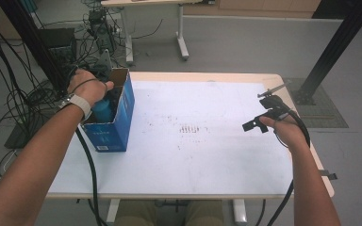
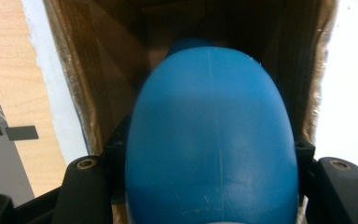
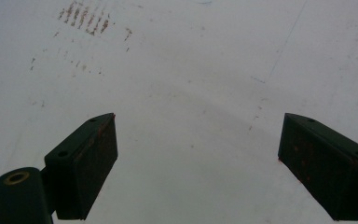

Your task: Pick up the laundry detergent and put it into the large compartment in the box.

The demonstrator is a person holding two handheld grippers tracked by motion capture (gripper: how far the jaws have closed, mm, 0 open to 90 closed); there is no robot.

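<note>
The blue cardboard box (image 1: pixel 109 123) stands upright at the left edge of the white tabletop (image 1: pixel 202 160), its top flaps open. The left gripper (image 1: pixel 104 96) reaches down into that opening, and its fingers (image 2: pixel 86 186) are clamped on a blue rounded object (image 2: pixel 209 140), which sits within the box mouth. In the left gripper view the brown inner walls (image 2: pixel 98 84) of the box crowd close on both sides of the object, leaving little slack between it and the cardboard. To the right of the box the tabletop lies open, marked by a patch of small brown scuffs (image 1: pixel 188 129). The right gripper (image 1: pixel 260 115) hovers well apart from the box, near the far right edge, its fingers (image 3: pixel 86 163) spread wide over bare surface.
</note>
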